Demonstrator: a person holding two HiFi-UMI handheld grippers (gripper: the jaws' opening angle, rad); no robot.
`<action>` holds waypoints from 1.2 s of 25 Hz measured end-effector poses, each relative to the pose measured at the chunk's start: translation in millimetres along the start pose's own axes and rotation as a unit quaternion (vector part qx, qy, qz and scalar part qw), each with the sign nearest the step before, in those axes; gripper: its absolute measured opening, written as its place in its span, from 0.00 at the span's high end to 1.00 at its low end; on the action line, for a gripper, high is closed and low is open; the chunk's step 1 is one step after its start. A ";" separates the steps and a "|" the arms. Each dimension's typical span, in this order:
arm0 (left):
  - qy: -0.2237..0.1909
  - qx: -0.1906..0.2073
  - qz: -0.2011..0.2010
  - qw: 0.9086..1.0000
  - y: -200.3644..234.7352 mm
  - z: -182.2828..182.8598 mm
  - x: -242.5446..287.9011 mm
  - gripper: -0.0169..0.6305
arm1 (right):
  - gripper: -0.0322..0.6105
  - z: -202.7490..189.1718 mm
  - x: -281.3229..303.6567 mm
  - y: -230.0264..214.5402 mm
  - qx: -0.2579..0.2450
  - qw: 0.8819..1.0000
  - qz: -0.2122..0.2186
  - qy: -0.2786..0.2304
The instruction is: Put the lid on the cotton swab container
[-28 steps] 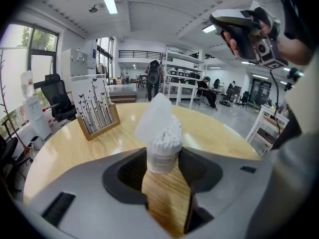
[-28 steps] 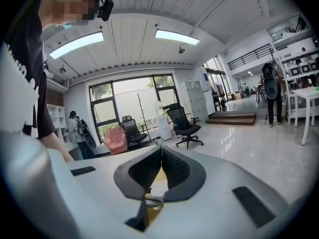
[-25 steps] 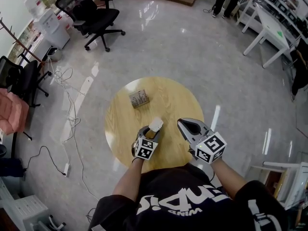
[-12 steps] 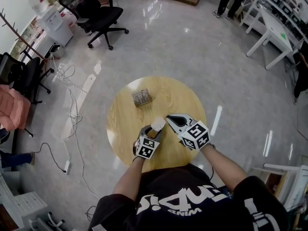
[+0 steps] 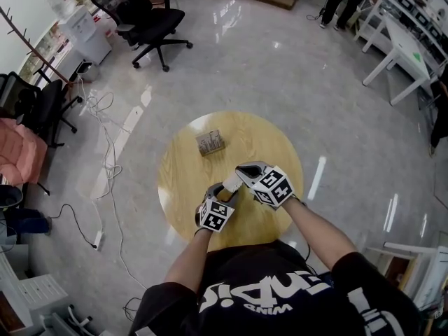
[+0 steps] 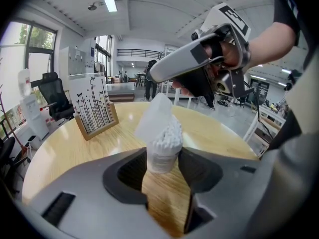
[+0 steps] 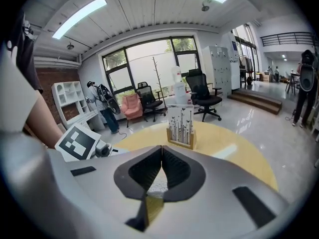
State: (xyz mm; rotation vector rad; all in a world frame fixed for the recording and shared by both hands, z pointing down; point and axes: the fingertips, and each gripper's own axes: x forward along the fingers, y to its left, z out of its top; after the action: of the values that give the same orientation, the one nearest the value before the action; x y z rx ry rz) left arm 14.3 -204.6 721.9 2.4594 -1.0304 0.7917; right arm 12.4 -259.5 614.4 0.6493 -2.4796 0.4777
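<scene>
Left tool point(image 6: 163, 153) is closed on the cotton swab container point(image 6: 160, 162); its 2 jaws press the container's left and right sides, at a middling spread set by the container's width. The container stands upright over the round wooden desk point(image 5: 183, 180), toward its near edge, and whether its base touches the desk cannot be told. White swab heads point(image 6: 169, 135) fill it to the top. The translucent lid point(image 6: 152, 117) is not shut; it stands tilted up above the left side of the container's mouth, leaning up and to the right over the swabs.

The right tool point(image 7: 161, 151) comes in from the right, pointing down and left toward the container. Its jaws meet at the tips, narrow, with only a small gap behind them, and through that gap the white swabs show just below. Seen from the left gripper view, its tip hangs just above the raised lid; whether it touches the lid cannot be told.

Farther off on the desk, toward the far left, stands a low wooden holder point(image 5: 210, 143) with white cards printed with black stems and butterflies, well apart from both tools. A black office chair point(image 5: 148, 19) sits on the shiny floor beyond the desk, far left.
</scene>
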 end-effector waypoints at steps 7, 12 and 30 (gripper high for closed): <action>0.000 -0.002 -0.001 1.000 1.2 -1.5 0.6 0.66 | 0.95 -9.2 12.6 0.7 0.007 0.999 0.020 0.024; 0.001 -0.003 -0.003 1.000 2.6 -1.8 -0.1 0.66 | 0.95 -10.6 16.5 0.8 0.006 0.999 0.029 0.036; 0.002 -0.003 -0.003 1.000 1.0 -0.6 3.1 0.66 | 0.95 -27.0 8.5 -0.2 -0.013 0.998 0.029 0.052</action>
State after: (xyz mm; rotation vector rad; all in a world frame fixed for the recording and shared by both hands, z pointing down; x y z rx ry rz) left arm 15.1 -206.6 724.3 2.4541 -1.0224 0.7913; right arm 17.0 -250.5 640.9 0.5293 -2.4067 0.4877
